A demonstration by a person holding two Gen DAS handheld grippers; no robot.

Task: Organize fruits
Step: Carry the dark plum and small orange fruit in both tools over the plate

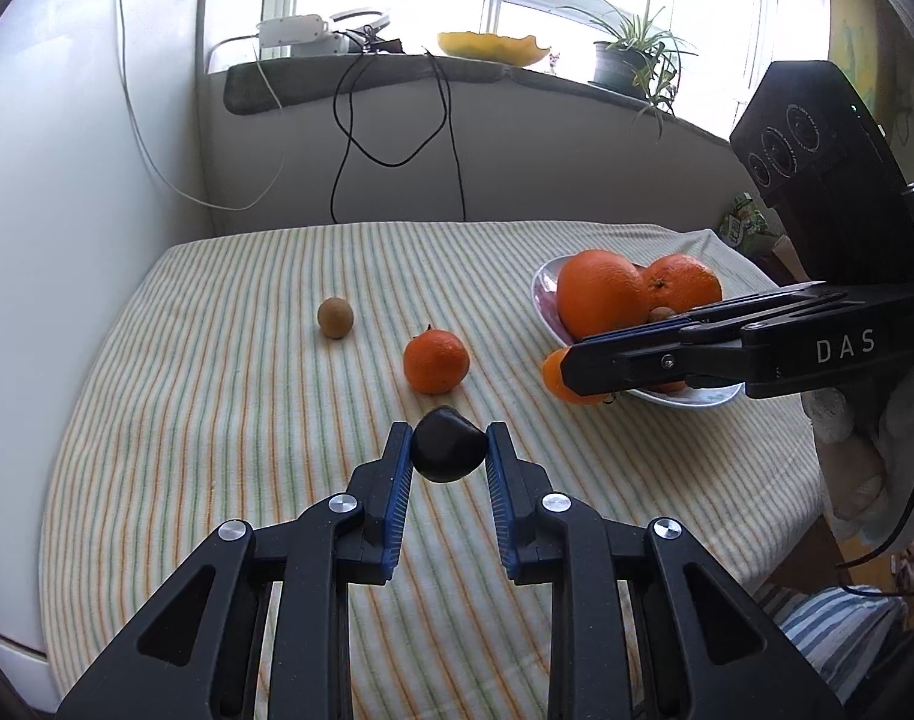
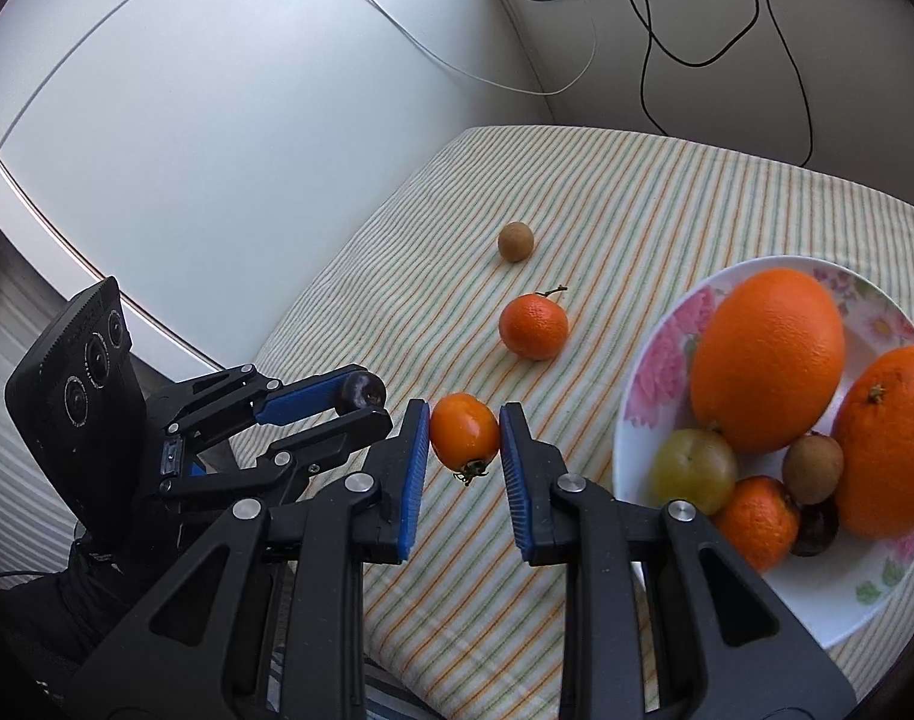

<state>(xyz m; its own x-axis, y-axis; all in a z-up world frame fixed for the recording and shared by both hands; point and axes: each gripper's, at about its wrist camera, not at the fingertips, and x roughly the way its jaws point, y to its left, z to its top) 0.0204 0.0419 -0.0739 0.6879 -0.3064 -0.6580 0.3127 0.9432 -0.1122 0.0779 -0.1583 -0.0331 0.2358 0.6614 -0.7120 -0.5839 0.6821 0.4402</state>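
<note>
Two grippers each clamp a fruit: the left gripper (image 1: 449, 450) a dark plum (image 1: 447, 445), the right gripper (image 2: 464, 443) a persimmon (image 2: 464, 439). Only the right view shows the plate's (image 2: 829, 600) smaller fruits.

Black plastic left gripper (image 1: 449, 450) and right gripper (image 2: 464, 444): blue ribbed pads (image 1: 400, 495), silver screws (image 1: 344, 503), white "DAS" lettering (image 1: 845, 348).
</note>
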